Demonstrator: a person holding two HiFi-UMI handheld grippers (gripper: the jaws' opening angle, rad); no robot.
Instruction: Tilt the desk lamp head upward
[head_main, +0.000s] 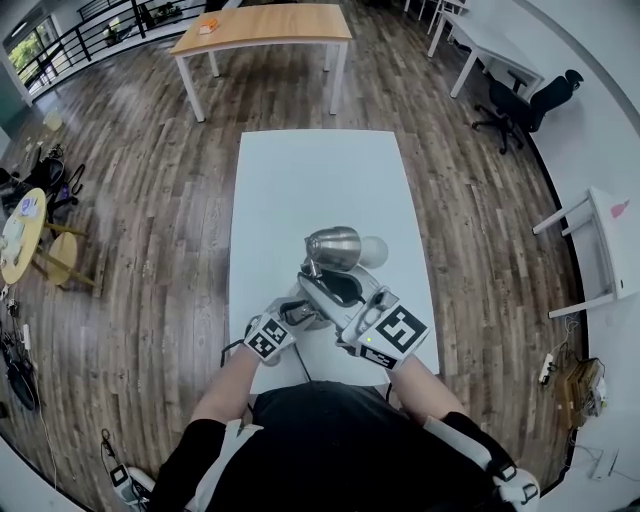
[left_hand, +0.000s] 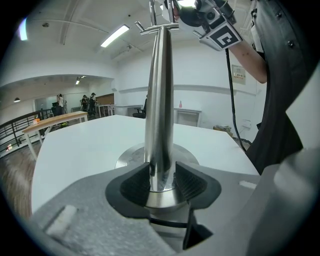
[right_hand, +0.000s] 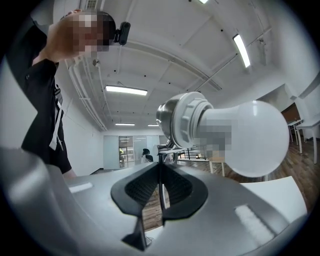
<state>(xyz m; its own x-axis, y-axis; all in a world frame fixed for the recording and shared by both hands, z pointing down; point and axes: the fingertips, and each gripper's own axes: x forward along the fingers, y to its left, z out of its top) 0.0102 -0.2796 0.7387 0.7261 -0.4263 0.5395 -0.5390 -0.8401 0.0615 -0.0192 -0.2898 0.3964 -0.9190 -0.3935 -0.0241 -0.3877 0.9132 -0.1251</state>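
Observation:
A silver desk lamp stands on the white table (head_main: 318, 175). Its metal head (head_main: 334, 247) (right_hand: 176, 121) carries a white bulb (head_main: 374, 250) (right_hand: 250, 137). My left gripper (head_main: 298, 313) (left_hand: 161, 181) is shut on the lamp's upright pole (left_hand: 160, 100), just above the round base (left_hand: 129, 158). My right gripper (head_main: 328, 278) (right_hand: 160, 186) sits higher, just behind the head, and its pads are pressed on a thin metal bracket (right_hand: 161, 194) of the lamp. In the left gripper view the right gripper (left_hand: 202, 17) shows at the pole's top.
The lamp is near the table's front edge, close to my body. A wooden table (head_main: 265, 25) stands beyond on the plank floor. An office chair (head_main: 520, 105) and white desks (head_main: 490, 45) are at the right. A cable (left_hand: 232, 100) hangs by my right arm.

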